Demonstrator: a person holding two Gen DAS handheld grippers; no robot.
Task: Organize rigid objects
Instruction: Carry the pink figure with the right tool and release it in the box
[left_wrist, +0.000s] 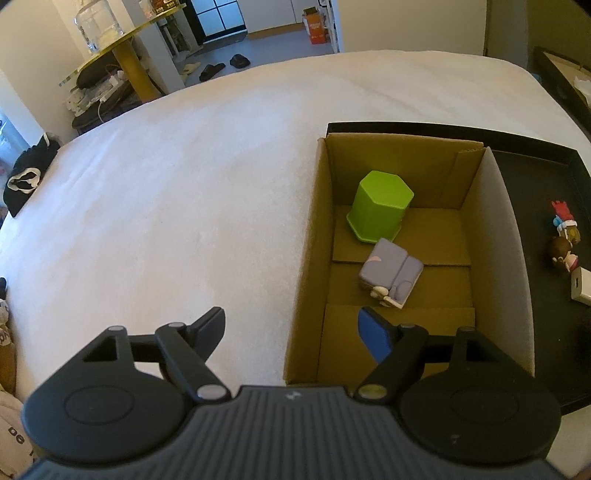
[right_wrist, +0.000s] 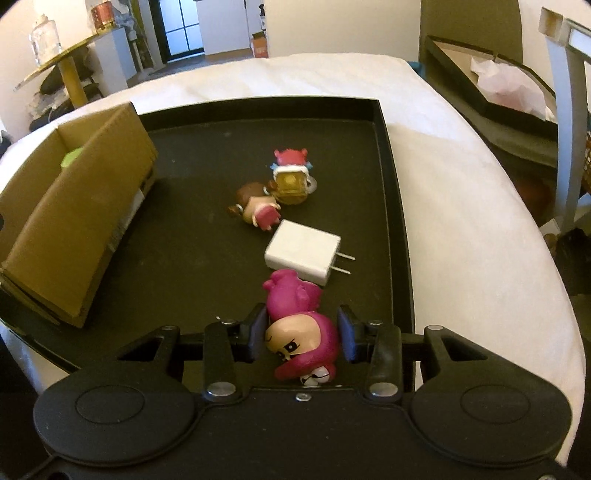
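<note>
Glossy magenta figurine, apparently hooded

The cardboard box looked matt brown and creased. The green pot and pink figurine were smooth, glossy plastic. The white charger was satin plastic with metal prongs. The tray was matt black; the bed wore soft white cloth.

A bed covered in a white sheet carries everything. Directly on it lies a shallow black tray toward its right side, with bare sheet stretching wide to the left. An open cardboard box stands at the tray's left edge; whether its base touches the sheet cannot be told.
</note>
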